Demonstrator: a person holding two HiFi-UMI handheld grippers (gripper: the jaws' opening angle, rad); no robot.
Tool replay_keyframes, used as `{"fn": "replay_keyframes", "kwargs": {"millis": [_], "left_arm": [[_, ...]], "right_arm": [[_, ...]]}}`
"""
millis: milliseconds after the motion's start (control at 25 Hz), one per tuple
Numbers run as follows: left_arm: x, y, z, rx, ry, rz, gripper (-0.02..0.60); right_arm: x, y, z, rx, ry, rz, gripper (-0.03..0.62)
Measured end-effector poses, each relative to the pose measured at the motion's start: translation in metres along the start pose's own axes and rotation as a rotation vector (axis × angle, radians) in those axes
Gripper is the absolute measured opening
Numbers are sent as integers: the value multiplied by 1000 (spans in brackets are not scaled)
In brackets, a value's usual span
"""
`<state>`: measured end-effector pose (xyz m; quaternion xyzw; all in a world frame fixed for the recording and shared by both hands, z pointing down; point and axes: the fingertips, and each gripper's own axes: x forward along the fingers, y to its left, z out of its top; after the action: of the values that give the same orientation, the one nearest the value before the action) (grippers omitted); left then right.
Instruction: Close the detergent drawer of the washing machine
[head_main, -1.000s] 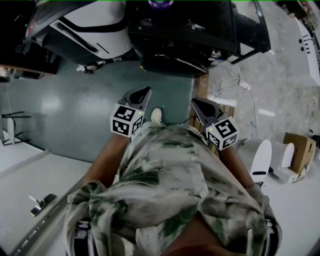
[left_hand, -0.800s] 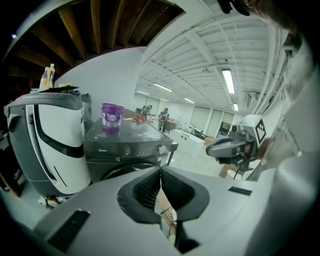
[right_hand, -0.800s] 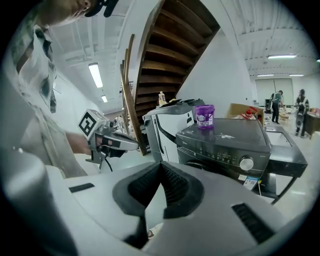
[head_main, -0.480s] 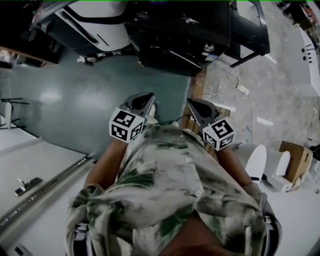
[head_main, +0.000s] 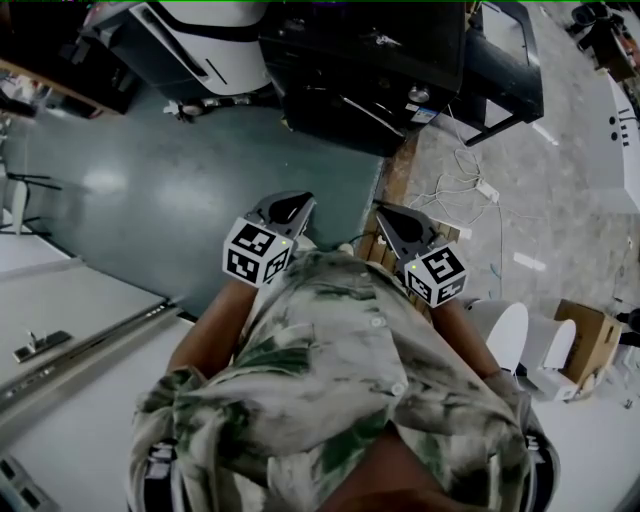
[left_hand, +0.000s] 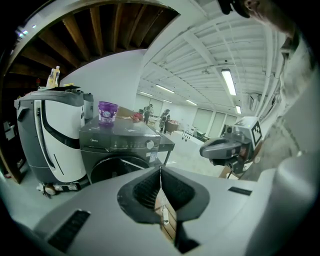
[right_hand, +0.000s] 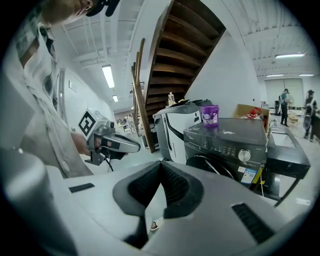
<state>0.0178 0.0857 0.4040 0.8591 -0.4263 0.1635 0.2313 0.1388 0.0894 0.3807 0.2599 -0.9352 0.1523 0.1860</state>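
Two tools, jaws together, empty: left tool; right tool; dark washing machine badged Midea.

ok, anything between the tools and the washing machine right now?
Nothing visible. Only bare floor lies between the left tool, the right tool and the dark washing machine. Both tools are shut and empty, well short of it.

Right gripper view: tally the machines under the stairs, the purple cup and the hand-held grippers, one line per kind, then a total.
Dark washing machine: 1
White machine: 1
Purple cup: 1
Hand-held grippers: 2, the left hand-held gripper and the right hand-held gripper
Total: 5
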Motion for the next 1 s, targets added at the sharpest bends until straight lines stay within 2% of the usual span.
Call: {"fn": "replay_keyframes", "kwargs": {"millis": [800, 1000], "left_arm": [[13, -37, -11, 2, 28, -8, 26], [16, -35, -4, 14, 27, -9, 26]], "right_arm": [[-35, -9, -16, 2, -16, -14, 20], [-34, -16, -13, 1, -24, -24, 20]]}}
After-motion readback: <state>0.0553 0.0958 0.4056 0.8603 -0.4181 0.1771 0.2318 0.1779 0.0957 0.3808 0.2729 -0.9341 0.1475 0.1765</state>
